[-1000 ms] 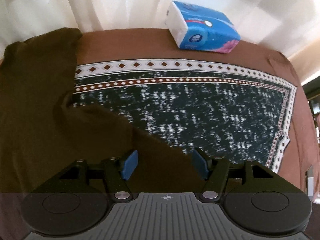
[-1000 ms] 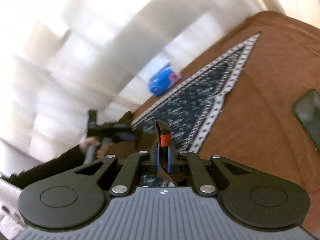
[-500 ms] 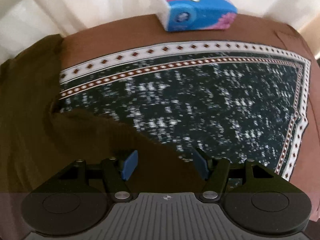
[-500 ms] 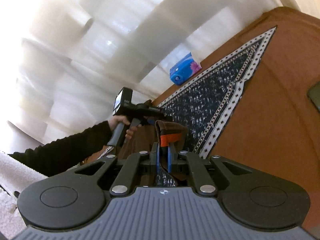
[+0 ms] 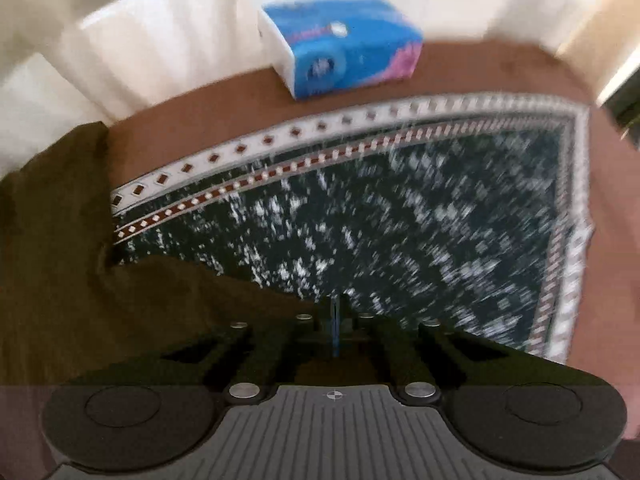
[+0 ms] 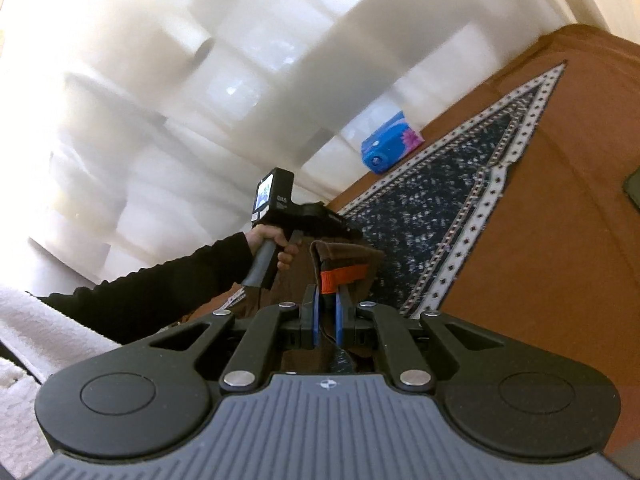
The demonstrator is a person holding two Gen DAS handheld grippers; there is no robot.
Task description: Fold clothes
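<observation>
A dark brown garment (image 5: 120, 300) lies over the left part of the table and reaches under my left gripper (image 5: 335, 312). Its jaws are closing and stand pressed together on the garment's edge. In the right wrist view my right gripper (image 6: 326, 314) is shut on a bunched fold of the same garment (image 6: 348, 256), just below its orange label (image 6: 344, 276), and holds it up off the table. A sleeved hand (image 6: 272, 240) holds the left gripper just beyond that fold.
A blue tissue pack (image 5: 340, 44) sits at the table's far edge before white curtains (image 5: 160, 40). A dark patterned mat (image 5: 400, 220) with a white diamond border covers the brown tablecloth (image 5: 200, 120). A dark flat object (image 6: 634, 188) lies at the right.
My left gripper's jaws went from wide apart to shut on the garment's edge, and the view swung and blurred. The right gripper moved, still holding its fold, bringing the left hand into view.
</observation>
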